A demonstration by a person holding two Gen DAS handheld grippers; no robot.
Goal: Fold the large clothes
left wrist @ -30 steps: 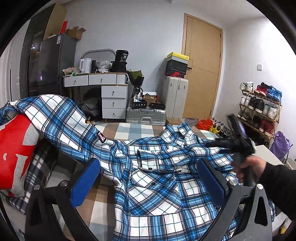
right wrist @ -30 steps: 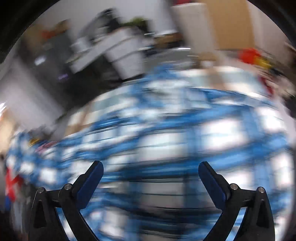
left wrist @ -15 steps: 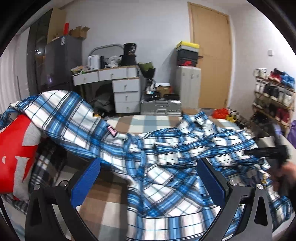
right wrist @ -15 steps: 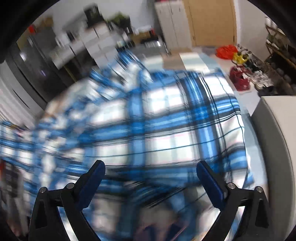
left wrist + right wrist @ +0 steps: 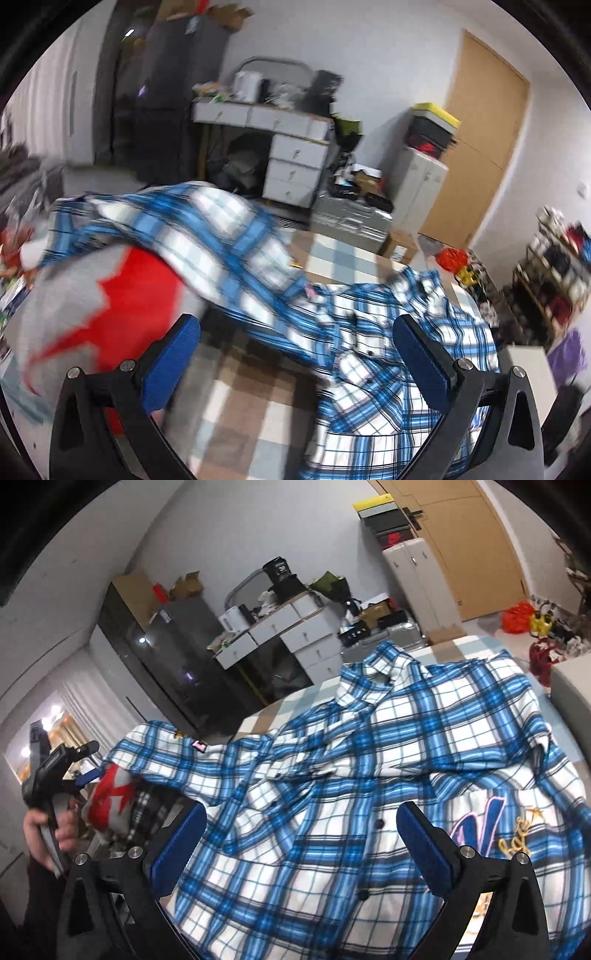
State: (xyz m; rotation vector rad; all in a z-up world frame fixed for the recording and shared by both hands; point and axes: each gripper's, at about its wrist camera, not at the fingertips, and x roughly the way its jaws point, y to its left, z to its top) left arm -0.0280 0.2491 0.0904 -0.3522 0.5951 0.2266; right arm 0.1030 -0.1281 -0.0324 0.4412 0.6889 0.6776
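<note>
Both hand-held grippers — left [image 5: 295, 363], right [image 5: 301, 843] — gape wide, holding nothing, the left having swung toward the blue-and-white plaid cotton shirt's [image 5: 369, 775] draped sleeve (unfolded).

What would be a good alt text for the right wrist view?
A blue and white plaid shirt lies spread, wrinkled, across a checked table, under the open right hand-held gripper. At far left, a hand holds the left hand-held gripper.

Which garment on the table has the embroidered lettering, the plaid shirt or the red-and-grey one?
The blue plaid shirt: pink "W" and gold script show on its front, near the right gripper. The red-and-grey garment shows only a red shape.
</note>
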